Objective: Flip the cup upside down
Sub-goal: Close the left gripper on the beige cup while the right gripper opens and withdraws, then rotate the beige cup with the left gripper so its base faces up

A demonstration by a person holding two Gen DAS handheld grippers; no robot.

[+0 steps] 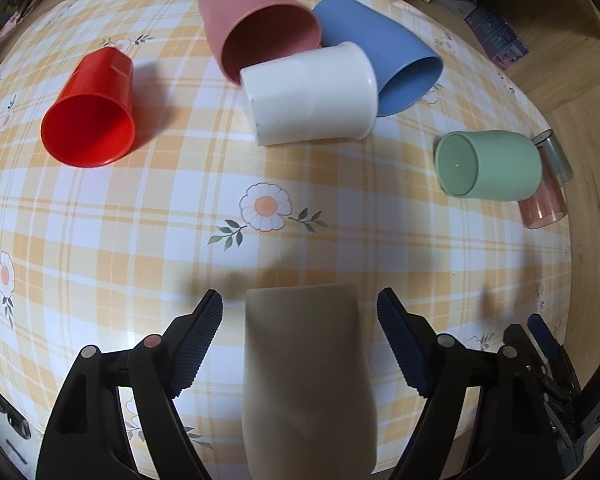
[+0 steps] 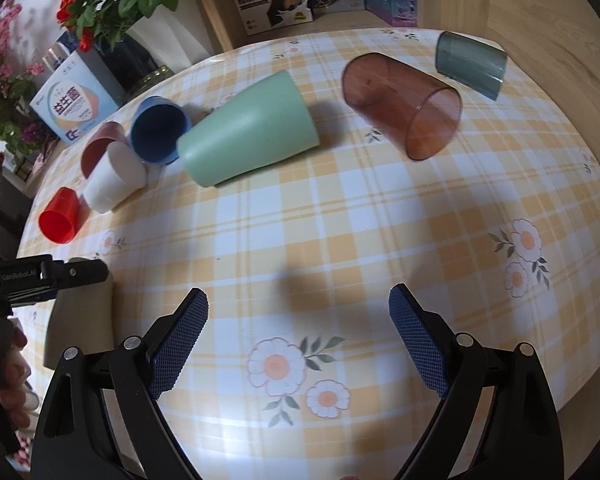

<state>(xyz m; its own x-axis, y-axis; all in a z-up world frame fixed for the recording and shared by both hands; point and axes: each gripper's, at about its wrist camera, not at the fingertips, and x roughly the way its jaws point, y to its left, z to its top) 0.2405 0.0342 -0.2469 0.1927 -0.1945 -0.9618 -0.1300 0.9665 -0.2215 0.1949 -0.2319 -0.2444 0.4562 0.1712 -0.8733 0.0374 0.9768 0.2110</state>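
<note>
At the table's near edge, your left gripper (image 1: 300, 344) straddles the beige cup (image 1: 308, 380), fingers spread and off its sides.
Your right gripper (image 2: 298, 336) gapes over bare cloth; farther back, red (image 1: 90, 116), white (image 1: 312, 94), pink (image 1: 256, 24), blue (image 1: 384, 52) and green (image 1: 488, 164) cups lie tipped.

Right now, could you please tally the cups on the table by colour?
Red cup: 1
Pink cup: 1
Blue cup: 1
White cup: 1
Green cup: 1
Beige cup: 1
Clear brown cup: 1
Clear grey cup: 1
Total: 8
</note>
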